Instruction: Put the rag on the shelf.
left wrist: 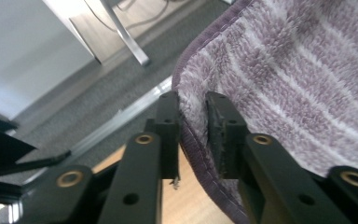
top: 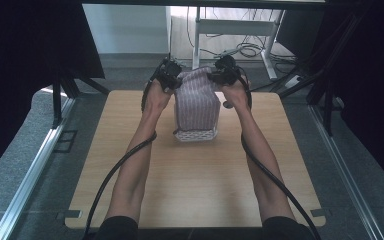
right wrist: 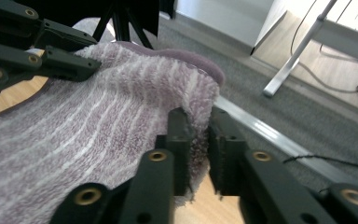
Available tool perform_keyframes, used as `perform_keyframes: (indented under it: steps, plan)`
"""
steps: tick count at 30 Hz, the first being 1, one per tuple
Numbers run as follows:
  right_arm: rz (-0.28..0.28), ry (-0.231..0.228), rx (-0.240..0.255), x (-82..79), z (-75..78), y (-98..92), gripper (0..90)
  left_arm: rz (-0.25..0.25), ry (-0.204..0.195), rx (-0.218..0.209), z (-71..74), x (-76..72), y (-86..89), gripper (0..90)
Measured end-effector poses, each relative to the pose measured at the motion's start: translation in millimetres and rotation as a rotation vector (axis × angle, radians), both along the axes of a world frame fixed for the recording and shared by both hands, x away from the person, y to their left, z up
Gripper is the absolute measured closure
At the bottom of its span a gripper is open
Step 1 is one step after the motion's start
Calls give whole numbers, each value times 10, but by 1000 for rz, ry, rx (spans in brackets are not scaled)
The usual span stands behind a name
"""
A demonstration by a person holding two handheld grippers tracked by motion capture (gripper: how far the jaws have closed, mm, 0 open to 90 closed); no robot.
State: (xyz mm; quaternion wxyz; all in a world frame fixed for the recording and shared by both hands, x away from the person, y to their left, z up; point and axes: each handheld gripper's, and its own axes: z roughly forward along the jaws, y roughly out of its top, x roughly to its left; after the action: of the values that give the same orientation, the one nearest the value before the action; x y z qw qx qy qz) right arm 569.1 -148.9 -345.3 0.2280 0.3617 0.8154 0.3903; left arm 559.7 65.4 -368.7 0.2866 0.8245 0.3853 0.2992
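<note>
Wooden table (top: pixel 190 185) sits mid-room on grey carpet (top: pixel 20 170), w/ metal rails (top: pixel 27 175) running along it at 9 and 3 o'clock. Black curtains (top: pixel 25 45) hang at 10 and 2 o'clock. At 12 o'clock: pale wall (top: pixel 125 27), white desk frame (top: pixel 235 27) and loose cables (top: pixel 250 50) on a lit wood floor.

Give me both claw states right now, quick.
Left claw: shut on the purple striped fluffy towel, pinching its hemmed edge.
Right claw: shut on the same towel, at its other top corner.

L gripper (top: pixel 172 75), R gripper (top: pixel 220 74) clamped, raised
</note>
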Motion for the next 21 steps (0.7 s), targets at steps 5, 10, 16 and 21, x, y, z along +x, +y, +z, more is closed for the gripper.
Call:
perform_keyframes:
  steps: [5,10,16,21]
  plan:
    - [-9,5,13,-8,-49,-56,680,32,23,-63,-75,-26,76,544]
    - [-6,16,44,-64,-60,-161,605,29,10,-197,2,-125,224,438]
    - [13,22,50,-162,-51,-240,525,-9,30,-324,70,-226,326,339]
    - [44,33,59,-310,-79,-261,432,-64,38,-353,75,-384,352,276]
